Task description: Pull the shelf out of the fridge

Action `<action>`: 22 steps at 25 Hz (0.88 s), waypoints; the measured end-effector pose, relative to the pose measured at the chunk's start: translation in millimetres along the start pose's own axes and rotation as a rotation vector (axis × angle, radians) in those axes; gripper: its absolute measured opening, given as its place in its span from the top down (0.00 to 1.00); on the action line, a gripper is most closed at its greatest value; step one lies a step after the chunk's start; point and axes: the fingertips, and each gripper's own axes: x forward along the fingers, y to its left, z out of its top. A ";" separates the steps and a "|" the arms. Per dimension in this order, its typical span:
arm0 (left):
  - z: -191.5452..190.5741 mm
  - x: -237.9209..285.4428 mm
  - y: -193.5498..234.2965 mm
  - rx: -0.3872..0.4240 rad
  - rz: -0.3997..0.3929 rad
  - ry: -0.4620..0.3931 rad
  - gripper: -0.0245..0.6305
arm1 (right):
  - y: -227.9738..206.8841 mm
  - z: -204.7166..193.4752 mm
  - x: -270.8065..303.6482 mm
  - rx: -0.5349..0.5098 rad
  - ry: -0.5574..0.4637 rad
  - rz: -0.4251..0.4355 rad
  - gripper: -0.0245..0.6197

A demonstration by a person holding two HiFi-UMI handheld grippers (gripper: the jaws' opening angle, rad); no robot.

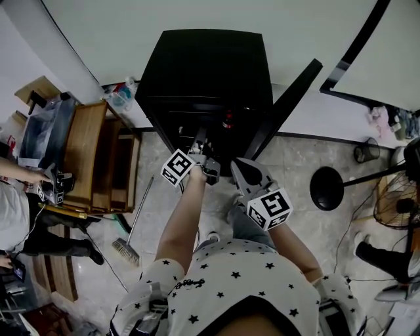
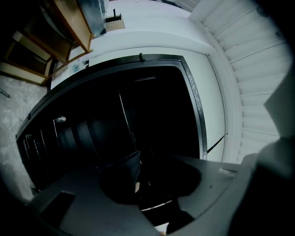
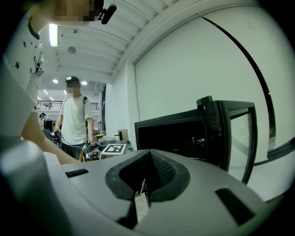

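Left gripper at the open fridge mouth, jaws apart. Right gripper just beside it, jaws together.

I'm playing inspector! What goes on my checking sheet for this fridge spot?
Surface: pale tiled floor.
Job's things: black fridge, door open; shelf not made out inside.
Clutter: broom, wooden racks.
Grippers: left gripper open at the fridge's mouth; right gripper shut, empty, held back.
Cables: thin cable on the floor near the fan.
Surroundings: white walls, person standing nearby.
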 end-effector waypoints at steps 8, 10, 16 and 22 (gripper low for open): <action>8.6 30.5 22.1 -0.082 -0.002 -0.052 0.70 | -16.7 -1.9 9.8 -0.008 0.010 0.010 0.97; 8.4 37.6 27.0 -0.097 0.000 -0.051 0.70 | -19.9 -2.7 11.7 -0.010 0.012 0.010 0.97; 13.9 58.5 44.4 -0.148 0.034 -0.074 0.70 | -32.2 -1.6 20.1 -0.013 0.014 0.016 0.97; 18.2 74.5 59.2 -0.198 0.069 -0.099 0.70 | -41.7 -3.1 26.6 -0.017 0.023 0.018 0.97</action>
